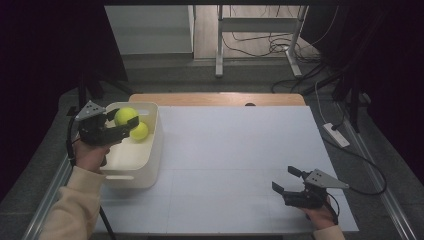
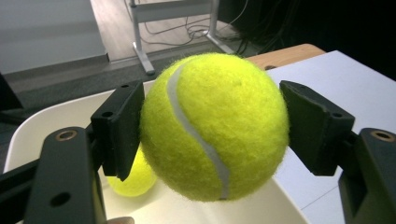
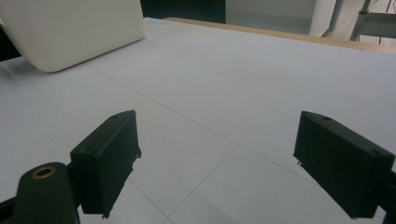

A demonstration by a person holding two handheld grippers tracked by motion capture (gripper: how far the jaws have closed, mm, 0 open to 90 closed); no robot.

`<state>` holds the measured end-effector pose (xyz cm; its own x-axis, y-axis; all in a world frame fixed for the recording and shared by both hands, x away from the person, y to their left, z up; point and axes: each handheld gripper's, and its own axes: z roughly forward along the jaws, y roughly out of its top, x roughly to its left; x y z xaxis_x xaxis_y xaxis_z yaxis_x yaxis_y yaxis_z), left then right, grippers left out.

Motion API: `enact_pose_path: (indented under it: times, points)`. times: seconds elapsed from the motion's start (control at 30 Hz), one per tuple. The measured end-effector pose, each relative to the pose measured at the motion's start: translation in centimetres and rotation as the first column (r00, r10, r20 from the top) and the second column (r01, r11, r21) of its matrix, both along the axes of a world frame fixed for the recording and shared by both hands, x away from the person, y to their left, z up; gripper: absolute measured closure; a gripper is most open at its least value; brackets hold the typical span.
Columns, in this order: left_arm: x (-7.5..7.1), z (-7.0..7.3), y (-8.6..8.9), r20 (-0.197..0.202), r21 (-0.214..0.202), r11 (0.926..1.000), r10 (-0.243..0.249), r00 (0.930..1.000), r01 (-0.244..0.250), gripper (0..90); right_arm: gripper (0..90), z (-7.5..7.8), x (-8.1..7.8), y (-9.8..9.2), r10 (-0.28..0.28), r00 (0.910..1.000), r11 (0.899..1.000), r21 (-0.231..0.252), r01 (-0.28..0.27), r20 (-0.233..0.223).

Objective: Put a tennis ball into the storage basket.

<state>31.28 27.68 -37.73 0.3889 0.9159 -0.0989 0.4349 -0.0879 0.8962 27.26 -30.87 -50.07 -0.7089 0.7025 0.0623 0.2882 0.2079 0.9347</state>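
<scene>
Black left gripper (image 2: 212, 130) jaws clamp a fuzzy yellow tennis ball (image 2: 215, 126) above the white plastic bin (image 1: 150, 150); right gripper (image 1: 289, 181) gapes empty.

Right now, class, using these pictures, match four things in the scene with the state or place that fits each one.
Things:
1. left gripper
2. right gripper
3. second tennis ball
4. white bin

States or places:
A. lying inside the bin
B. jaws wide apart, nothing between them
C. standing at the table's left edge
D. jaws clamped on a tennis ball

Pairs: 1-D, 2-B, 3-A, 4-C
</scene>
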Motion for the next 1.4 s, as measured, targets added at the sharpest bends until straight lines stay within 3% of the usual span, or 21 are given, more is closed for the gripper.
enact_pose_path:
  times: [0.47,0.87,1.1,1.4]
  points:
    - [1.9,-0.7,0.8,-0.071,0.053,0.9981,0.035,0.9969,-0.031,27.0,13.9,-0.1,0.0,0.0,0.0,1.0,1.0,-0.003,0.0,0.001]
    - [2.9,-1.3,2.0,-0.155,0.088,0.9941,0.077,0.9849,-0.064,26.9,13.9,-0.1,0.0,0.0,-0.003,1.0,1.0,-0.002,0.003,0.001]
    - [3.0,-1.6,1.7,-0.185,0.146,0.9884,0.07,0.9803,-0.043,26.9,13.9,-0.1,0.1,0.0,-0.001,1.0,1.0,-0.003,0.001,-0.001]
    - [3.2,-1.8,1.4,-0.216,0.182,0.9831,0.06,0.9745,-0.02,26.7,13.9,-0.1,0.1,0.0,-0.001,1.0,1.0,-0.002,0.001,-0.002]
